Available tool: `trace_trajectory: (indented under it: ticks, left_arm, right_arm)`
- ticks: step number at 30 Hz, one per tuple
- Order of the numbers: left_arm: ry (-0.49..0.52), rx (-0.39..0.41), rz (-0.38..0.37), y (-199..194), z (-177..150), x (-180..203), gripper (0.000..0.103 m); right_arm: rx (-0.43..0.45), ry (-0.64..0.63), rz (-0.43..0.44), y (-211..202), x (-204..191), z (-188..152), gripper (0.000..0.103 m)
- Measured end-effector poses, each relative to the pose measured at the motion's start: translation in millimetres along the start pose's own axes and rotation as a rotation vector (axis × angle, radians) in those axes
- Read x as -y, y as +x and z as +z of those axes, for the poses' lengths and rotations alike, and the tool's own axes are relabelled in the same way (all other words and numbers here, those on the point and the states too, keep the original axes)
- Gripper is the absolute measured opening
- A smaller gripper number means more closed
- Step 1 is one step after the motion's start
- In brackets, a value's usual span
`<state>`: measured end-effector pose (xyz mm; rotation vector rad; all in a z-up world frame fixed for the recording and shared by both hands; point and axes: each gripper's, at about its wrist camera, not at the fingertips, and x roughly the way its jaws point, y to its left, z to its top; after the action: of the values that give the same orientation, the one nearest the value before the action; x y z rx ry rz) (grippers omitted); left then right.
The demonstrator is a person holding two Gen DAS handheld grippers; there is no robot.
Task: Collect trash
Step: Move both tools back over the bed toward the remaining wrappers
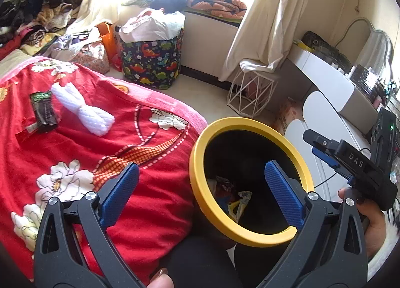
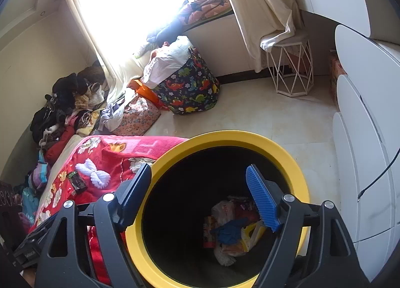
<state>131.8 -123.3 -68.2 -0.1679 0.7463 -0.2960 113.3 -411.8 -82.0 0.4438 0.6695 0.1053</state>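
I am holding both tools over the yellow-rimmed bin (image 2: 225,137), which is standing just beside the red floral blanket (image 1: 75,153); the bin serves as the landmark for all positions below.

Left gripper (image 1: 200,195): jaws standing wide, gripping nothing; one pad is hanging over the blanket edge beside the bin, the other over the bin mouth. Right gripper (image 2: 200,198): jaws also spread wide and empty, hovering directly above the bin opening.

Collected trash (image 2: 232,230) is lying at the bottom of the bin; wrappers and a crumpled bag are showing there.

Remaining targets, in my judgement: a dark wrapper (image 1: 44,112) and a white knitted bundle (image 1: 82,110) are lying on the blanket, well apart from the bin, on its far left; the two are lying just beside each other.

Hazards from here: reaching left with the bin so close to the bed edge is risking a knock to the rim, tipping the bin; the flat wrapper is lying on soft fabric, so closing on it is likely pinching the blanket too; whether the white bundle is trash, I cannot tell.
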Motion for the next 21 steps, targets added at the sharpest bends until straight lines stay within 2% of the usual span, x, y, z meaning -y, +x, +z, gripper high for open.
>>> trace_trajectory:
  ticks: [21]
  left_arm:
    - [-0.035,0.108,0.081,-34,19,-38,0.093]
  right_arm:
    - [0.033,-0.140,0.075,-7,-61,-13,0.084]
